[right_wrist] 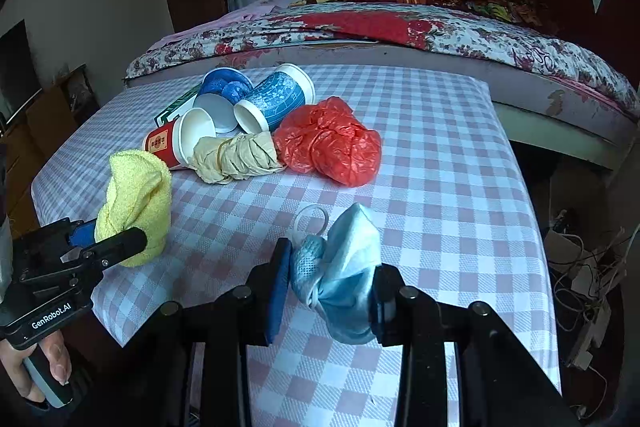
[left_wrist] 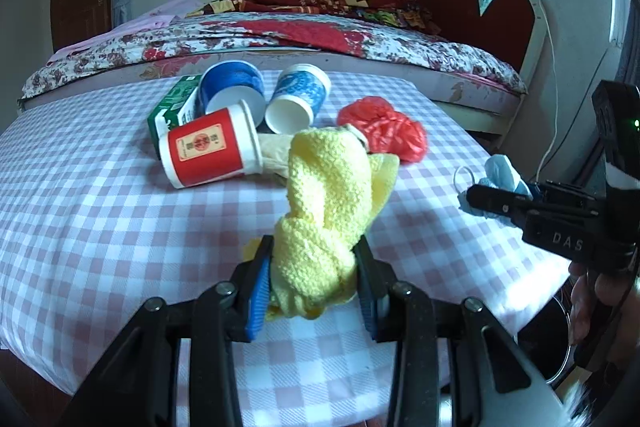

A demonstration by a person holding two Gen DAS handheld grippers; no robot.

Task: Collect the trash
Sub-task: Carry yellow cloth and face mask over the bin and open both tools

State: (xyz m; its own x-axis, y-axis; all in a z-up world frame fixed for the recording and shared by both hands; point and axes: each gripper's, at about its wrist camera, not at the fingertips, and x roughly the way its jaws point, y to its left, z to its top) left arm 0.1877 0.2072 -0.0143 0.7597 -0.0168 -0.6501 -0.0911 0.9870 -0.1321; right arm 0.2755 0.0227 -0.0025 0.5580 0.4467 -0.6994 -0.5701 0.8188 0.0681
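My left gripper (left_wrist: 314, 273) is shut on a bunched yellow cloth (left_wrist: 332, 195), which stands up from its jaws above the checked tablecloth (left_wrist: 100, 211). My right gripper (right_wrist: 330, 291) is shut on a crumpled light blue face mask (right_wrist: 344, 267), one ear loop sticking out. Each gripper shows in the other's view: the right gripper (left_wrist: 486, 201) with the mask (left_wrist: 502, 171), the left gripper (right_wrist: 106, 243) with the cloth (right_wrist: 136, 195). Behind them lie a red paper cup (left_wrist: 210, 149), two blue cups (left_wrist: 234, 87) (left_wrist: 298, 99), a green carton (left_wrist: 172, 107), a beige glove (right_wrist: 236, 157) and a red plastic bag (right_wrist: 332, 149).
A bed (left_wrist: 280, 39) with a floral cover and a red heart-shaped headboard (left_wrist: 476, 3) runs along the table's far edge. Cables and a power strip (right_wrist: 584, 291) lie on the floor to the right of the table. A hand (right_wrist: 28, 367) holds the left gripper's handle.
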